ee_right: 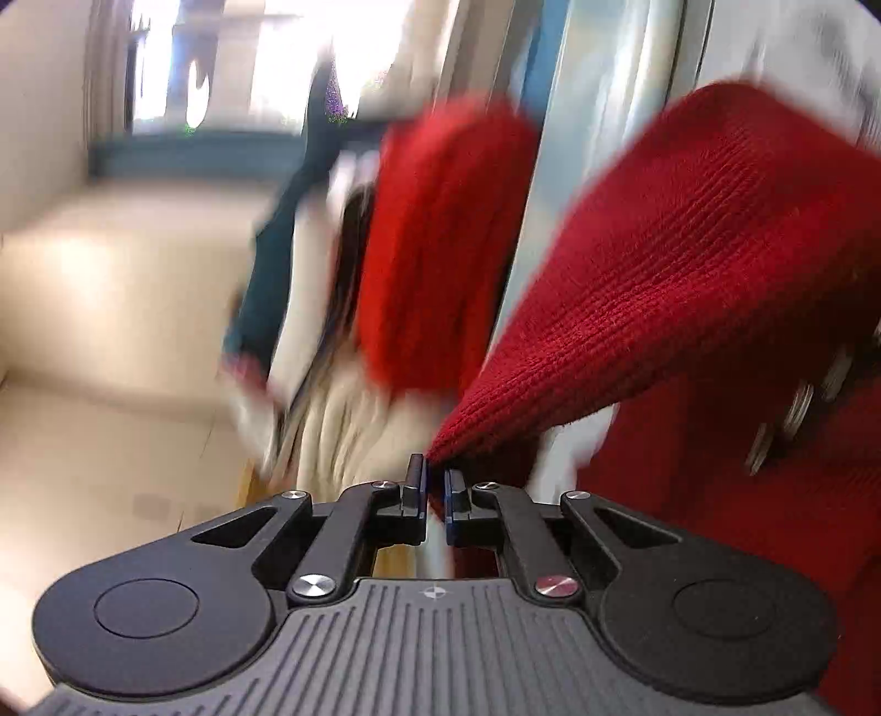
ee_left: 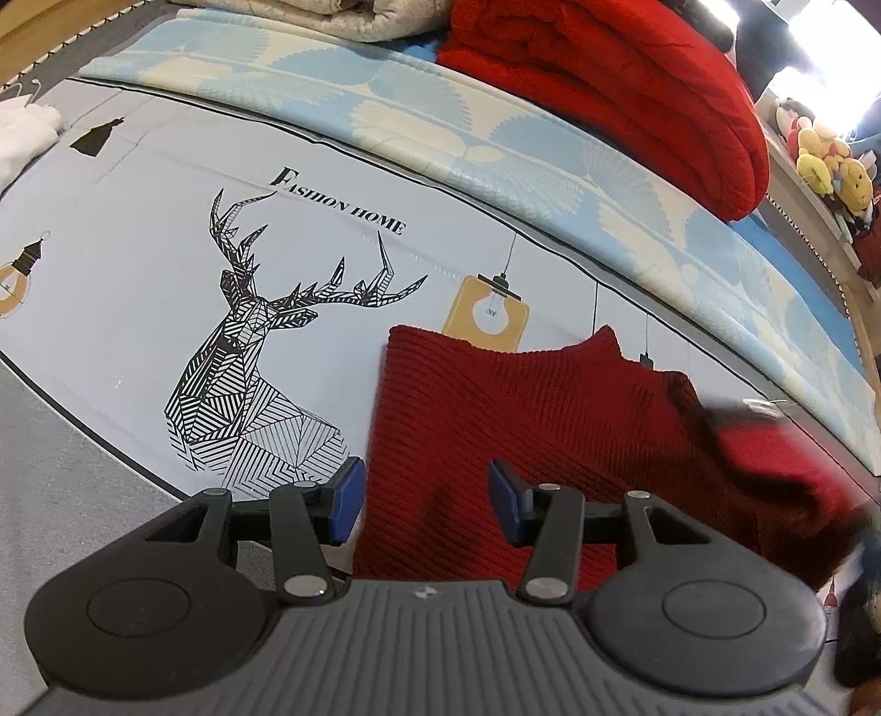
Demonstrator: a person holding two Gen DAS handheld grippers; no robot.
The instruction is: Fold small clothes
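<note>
A dark red ribbed knit garment [ee_left: 523, 418] lies on a pale blue sheet with a deer print [ee_left: 248, 341]. My left gripper [ee_left: 427, 495] is open and empty, its blue pads hovering over the garment's near left edge. My right gripper [ee_right: 435, 484] is shut on a corner of the same red knit [ee_right: 688, 264] and holds it lifted; the cloth stretches up and right from the pads. The right wrist view is motion-blurred. In the left wrist view the lifted part blurs at the right [ee_left: 782, 457].
A folded red blanket [ee_left: 605, 71] and a beige quilt [ee_left: 358, 16] lie at the back on a light blue patterned mat [ee_left: 495, 143]. A white garment [ee_left: 22, 137] sits far left. Plush toys [ee_left: 826, 159] are at the right.
</note>
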